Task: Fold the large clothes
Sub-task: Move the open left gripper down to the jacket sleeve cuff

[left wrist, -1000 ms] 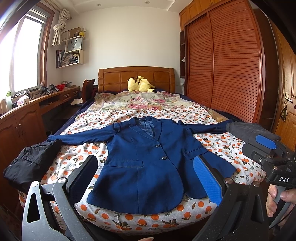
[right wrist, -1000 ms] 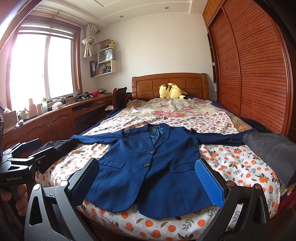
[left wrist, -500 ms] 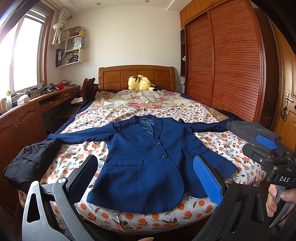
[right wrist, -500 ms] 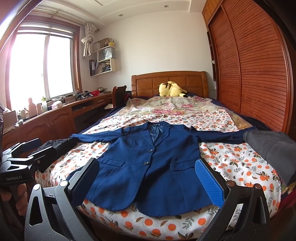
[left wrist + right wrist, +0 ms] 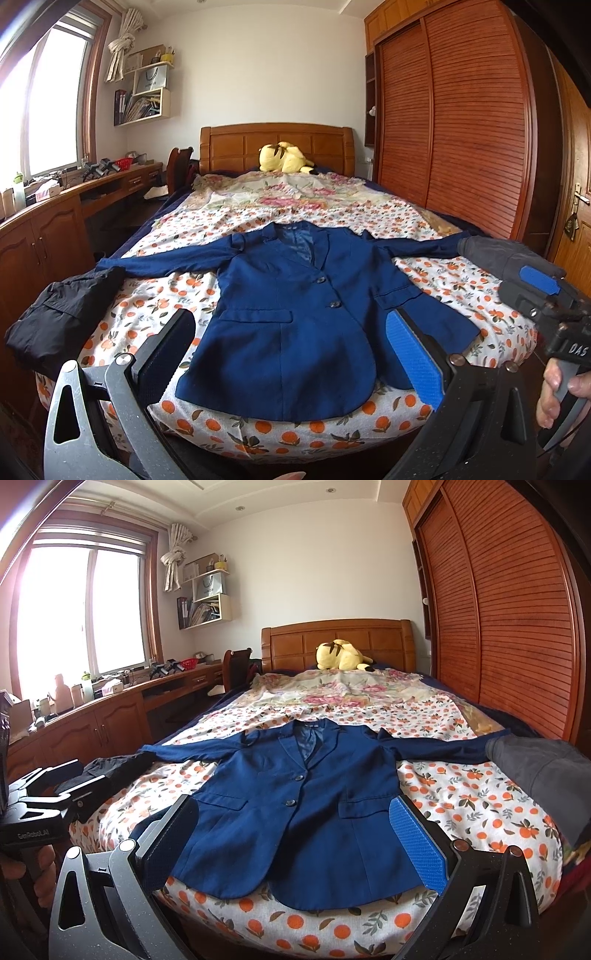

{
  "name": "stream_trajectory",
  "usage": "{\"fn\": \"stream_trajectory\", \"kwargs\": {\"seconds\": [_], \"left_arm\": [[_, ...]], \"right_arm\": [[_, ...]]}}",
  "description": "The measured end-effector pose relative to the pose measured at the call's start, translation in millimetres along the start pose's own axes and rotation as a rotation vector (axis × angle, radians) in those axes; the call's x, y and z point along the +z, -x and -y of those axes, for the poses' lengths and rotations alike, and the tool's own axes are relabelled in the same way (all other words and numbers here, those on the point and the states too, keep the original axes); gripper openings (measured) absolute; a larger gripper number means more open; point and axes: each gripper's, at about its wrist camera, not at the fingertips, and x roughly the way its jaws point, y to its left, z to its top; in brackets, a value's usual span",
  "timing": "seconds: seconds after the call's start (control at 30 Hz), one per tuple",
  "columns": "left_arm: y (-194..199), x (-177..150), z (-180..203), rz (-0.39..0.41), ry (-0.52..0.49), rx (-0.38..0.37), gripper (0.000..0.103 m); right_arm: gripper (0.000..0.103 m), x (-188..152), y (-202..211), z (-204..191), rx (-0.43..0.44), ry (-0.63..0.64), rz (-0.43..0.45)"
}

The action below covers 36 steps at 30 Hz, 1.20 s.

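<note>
Blazer [image 5: 295, 314] flat — collar toward headboard [image 5: 275, 146].

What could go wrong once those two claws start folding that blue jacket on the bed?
1. The blue jacket has its hem right at the foot edge of the bed; a tug toward the person might drag it off.
2. Its sleeve ends reach the black garment and the grey garment; folding a sleeve inward could snag or pull these along.
3. Both the left gripper and the right gripper are open and empty; a shallow pinch may lift only the top layer.
</note>
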Motion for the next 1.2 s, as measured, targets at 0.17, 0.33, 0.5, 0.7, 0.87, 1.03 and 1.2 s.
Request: {"fn": "stream_trajectory", "kwargs": {"seconds": [0.17,0.33,0.5,0.7,0.87,1.03,1.2], "left_arm": [[-17,-8,-12,-0.052,0.014,0.029,0.103],[-32,-15,-27,-0.080,0.030,0.056,0.103],[-51,-23,-42,-0.113,0.030,0.070,0.103],[-80,-38,-62,-0.163,0.041,0.119,0.103],[-106,-47,-85,-0.211,0.076,0.135,0.103],[-132,-45,-103,-0.228,0.049,0.166,0.103],[-150,-32,-121,-0.215,0.016,0.198,0.103]], "right_arm": [[0.103,1,-8,1,-0.001,0.012,-0.007],[0.103,1,-19,2,0.009,0.019,-0.017],[0.103,-3,-36,1,0.012,0.033,-0.038],[0.103,-5,-75,5,0.021,0.086,-0.106],[0.103,-6,-111,10,0.026,0.123,-0.152],[0.103,-6,-146,11,0.046,0.116,-0.187],[0.103,1,-175,5,0.089,0.102,-0.220]]}}
